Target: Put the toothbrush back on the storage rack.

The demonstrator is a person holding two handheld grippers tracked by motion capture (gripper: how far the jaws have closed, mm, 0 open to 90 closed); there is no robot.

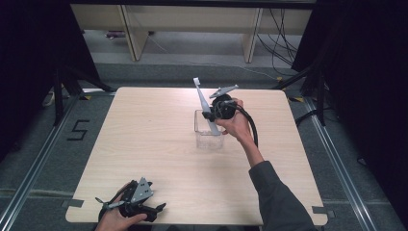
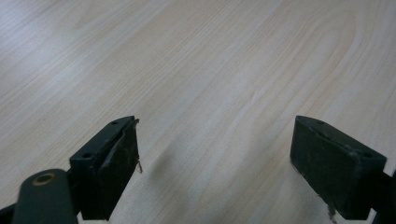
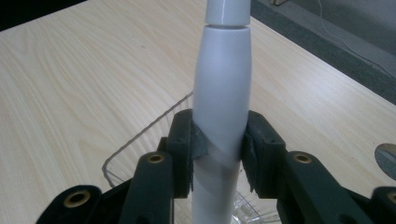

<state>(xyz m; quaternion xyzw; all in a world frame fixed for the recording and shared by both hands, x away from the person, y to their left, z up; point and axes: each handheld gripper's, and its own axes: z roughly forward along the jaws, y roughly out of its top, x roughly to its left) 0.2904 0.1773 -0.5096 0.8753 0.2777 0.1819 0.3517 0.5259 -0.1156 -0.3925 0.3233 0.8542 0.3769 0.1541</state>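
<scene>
Right of the table's point(image 1: 144, 144) middle, a white toothbrush point(image 1: 204, 103) is clamped by the right gripper point(image 1: 210, 115), tilted into a clear container point(image 1: 208, 136). At the near left edge, the left gripper point(image 1: 144, 204) is held open, empty.

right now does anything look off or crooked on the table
Only the white electric toothbrush: it leans instead of standing upright, lower end in the clear container, clamped by the right gripper. No spills or damage.
</scene>
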